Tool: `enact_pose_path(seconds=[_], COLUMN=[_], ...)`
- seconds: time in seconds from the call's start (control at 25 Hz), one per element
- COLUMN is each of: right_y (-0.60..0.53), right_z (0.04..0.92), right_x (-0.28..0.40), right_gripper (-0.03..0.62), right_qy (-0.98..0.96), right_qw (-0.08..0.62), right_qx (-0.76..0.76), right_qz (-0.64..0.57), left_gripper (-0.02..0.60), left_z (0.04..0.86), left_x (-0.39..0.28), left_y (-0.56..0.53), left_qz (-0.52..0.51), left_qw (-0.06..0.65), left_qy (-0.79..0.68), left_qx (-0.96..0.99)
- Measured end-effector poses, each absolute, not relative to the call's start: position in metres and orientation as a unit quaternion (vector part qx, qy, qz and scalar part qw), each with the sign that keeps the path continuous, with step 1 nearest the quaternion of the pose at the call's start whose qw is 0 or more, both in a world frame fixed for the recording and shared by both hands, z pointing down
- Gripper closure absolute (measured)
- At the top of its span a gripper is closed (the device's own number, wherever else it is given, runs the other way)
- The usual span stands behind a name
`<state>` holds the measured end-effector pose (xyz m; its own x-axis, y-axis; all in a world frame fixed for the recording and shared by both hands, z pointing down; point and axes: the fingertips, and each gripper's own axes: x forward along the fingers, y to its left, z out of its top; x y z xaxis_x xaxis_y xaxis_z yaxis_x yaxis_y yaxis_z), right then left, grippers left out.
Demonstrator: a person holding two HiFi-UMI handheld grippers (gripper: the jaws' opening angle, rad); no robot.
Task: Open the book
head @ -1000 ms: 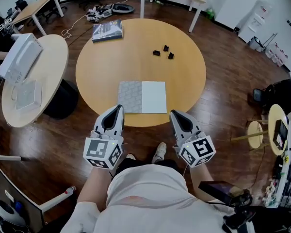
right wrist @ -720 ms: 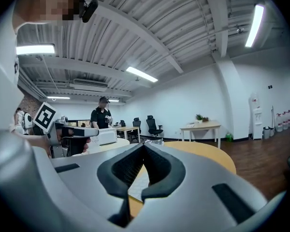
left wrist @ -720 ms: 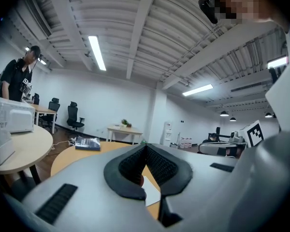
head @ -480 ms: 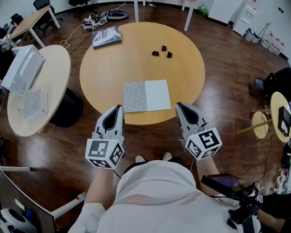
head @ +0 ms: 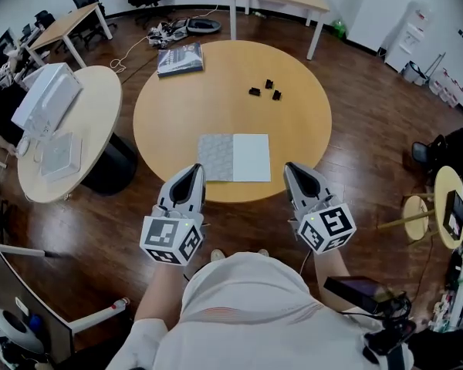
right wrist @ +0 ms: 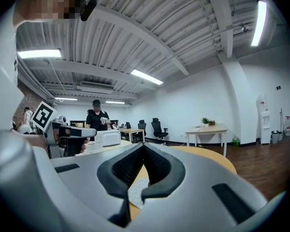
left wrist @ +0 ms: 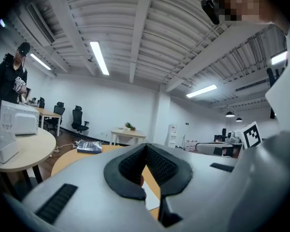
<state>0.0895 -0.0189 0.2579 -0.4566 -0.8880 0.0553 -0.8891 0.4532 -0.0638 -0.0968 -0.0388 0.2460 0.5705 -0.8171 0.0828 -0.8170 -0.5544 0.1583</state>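
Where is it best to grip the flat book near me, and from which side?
The book lies flat and thin, so only an edge offers a hold: probably its white half's right edge, with the right claw coming low from the right.

Left white handheld gripper with a black-and-white marker cube [head: 194, 169] and matching right gripper [head: 293, 168] both raised a little, right one now slightly farther out from the grey-and-white book [head: 234, 158], person's pale shoes [head: 216, 255] drawn back from the round wooden table's [head: 170, 99] near edge
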Motion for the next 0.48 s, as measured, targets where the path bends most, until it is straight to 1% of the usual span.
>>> enact_pose_path(seconds=[0.48], right_y=[-0.024], right_z=[0.259], right_x=[0.105], right_gripper=[0.591], right_qy=[-0.852], right_qw=[0.010], right_qx=[0.523], right_qz=[0.037], left_gripper=[0.571], left_z=[0.248], left_x=[-0.083], left_y=[-0.050], left_qz=[-0.003], left_qw=[0.088], left_qy=[-0.462], left_qx=[0.882])
